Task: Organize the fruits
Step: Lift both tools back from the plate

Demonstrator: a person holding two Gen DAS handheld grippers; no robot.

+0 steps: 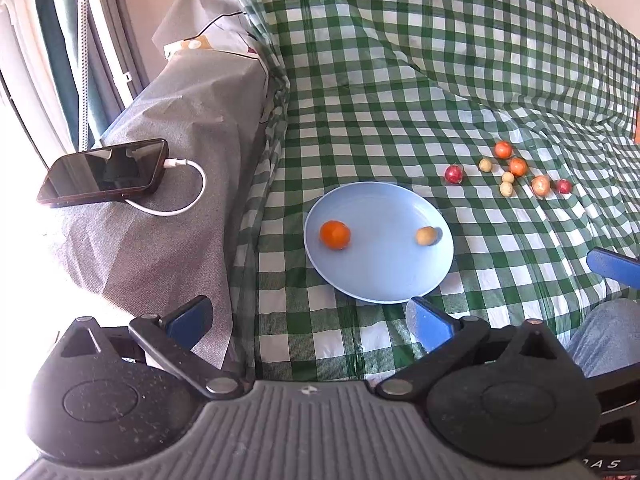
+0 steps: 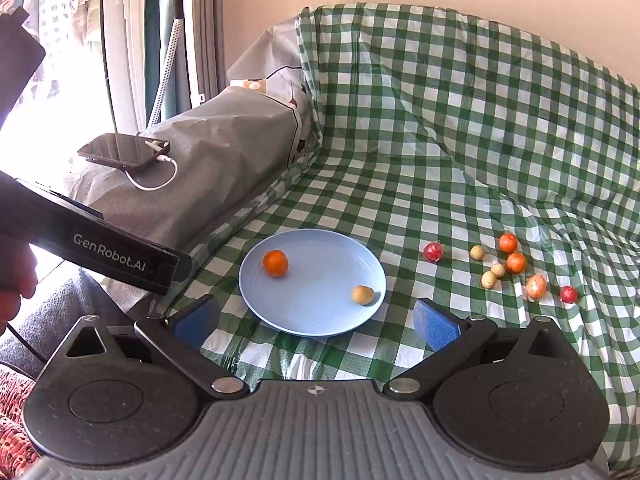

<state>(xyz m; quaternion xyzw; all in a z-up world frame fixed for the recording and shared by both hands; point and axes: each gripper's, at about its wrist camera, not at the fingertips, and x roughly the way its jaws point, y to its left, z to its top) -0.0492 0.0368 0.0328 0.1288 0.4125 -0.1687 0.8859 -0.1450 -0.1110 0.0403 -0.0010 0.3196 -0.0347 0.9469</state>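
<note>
Both the left gripper (image 1: pixel 308 320) and the right gripper (image 2: pixel 316 320) hang spread wide and empty just short of the blue plate (image 2: pixel 312 312), which already collects an orange fruit (image 2: pixel 275 263) at its 10 o'clock and a tan one (image 2: pixel 362 295) at 4 o'clock. The loose fruits (image 2: pixel 504 268) wait on the checked cloth (image 2: pixel 400 140) toward 2 o'clock, nothing blocking them; a charging phone (image 2: pixel 124 151) sits well apart at 10 o'clock

Left gripper (image 1: pixel 310 322) tilted downward, its 2 blue fingers (image 1: pixel 430 322) spread wide, nothing between them. Right gripper (image 2: pixel 316 322) also angled down, fingers (image 2: pixel 434 324) fully apart, empty. A hand (image 2: pixel 14 276) grips the left gripper's black body at right-wrist view's left edge.
</note>
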